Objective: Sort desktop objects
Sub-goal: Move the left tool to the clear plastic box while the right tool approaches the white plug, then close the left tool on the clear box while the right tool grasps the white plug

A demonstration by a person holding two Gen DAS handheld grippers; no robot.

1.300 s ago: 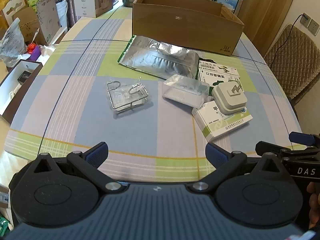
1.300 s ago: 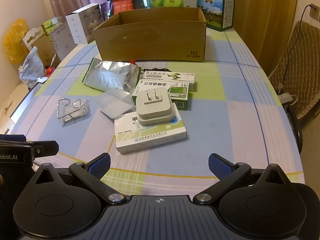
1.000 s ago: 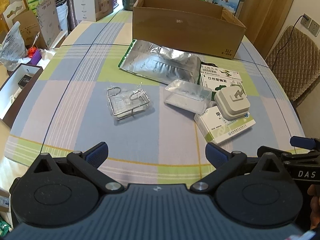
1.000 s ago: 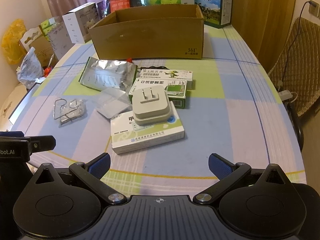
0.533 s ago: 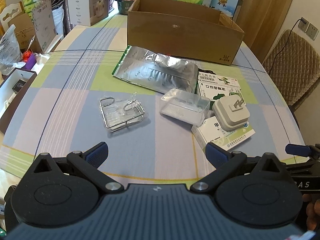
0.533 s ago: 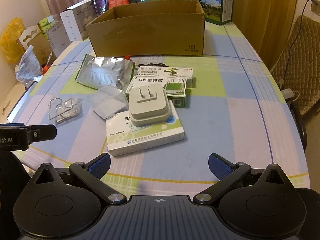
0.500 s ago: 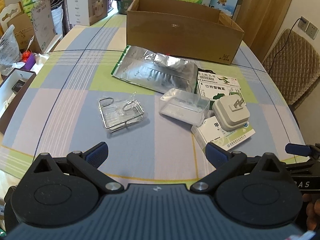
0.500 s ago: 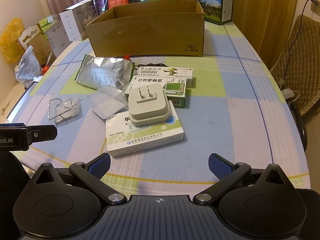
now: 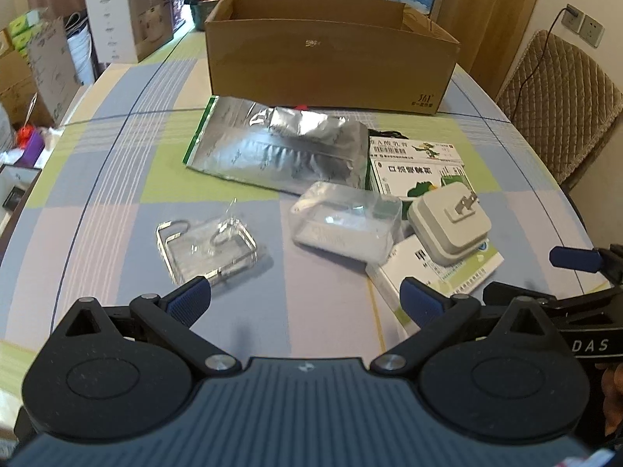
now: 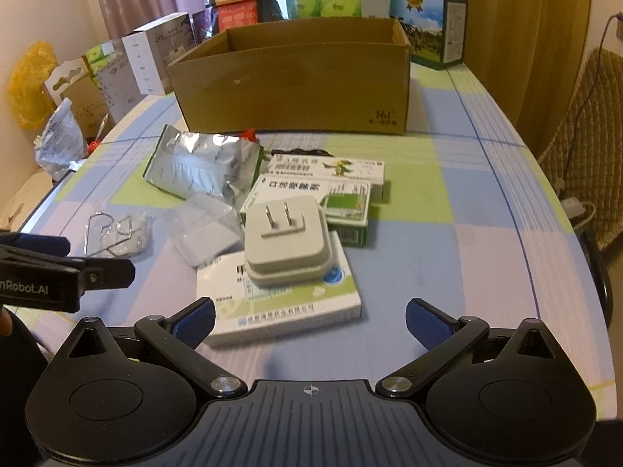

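Checked tablecloth (image 9: 117,179) under clutter, cardboard box (image 9: 331,62) at twelve o'clock, white plug adapter (image 10: 286,241) atop medicine box (image 10: 280,303), possibly wire holder (image 9: 208,245) at ten, left gripper (image 9: 305,297) and right gripper (image 10: 309,321) both spread wide, empty.

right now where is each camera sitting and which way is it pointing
Left wrist: on the left gripper, jaws open, looking forward over the table toward the cardboard box, the wire rack nearest; the right gripper pokes in at right.
Right wrist: on the right gripper, jaws open, facing the same box, with the white plug adapter just ahead; the left gripper shows at left.
Shared: box, foil pouch, adapter, medicine boxes.
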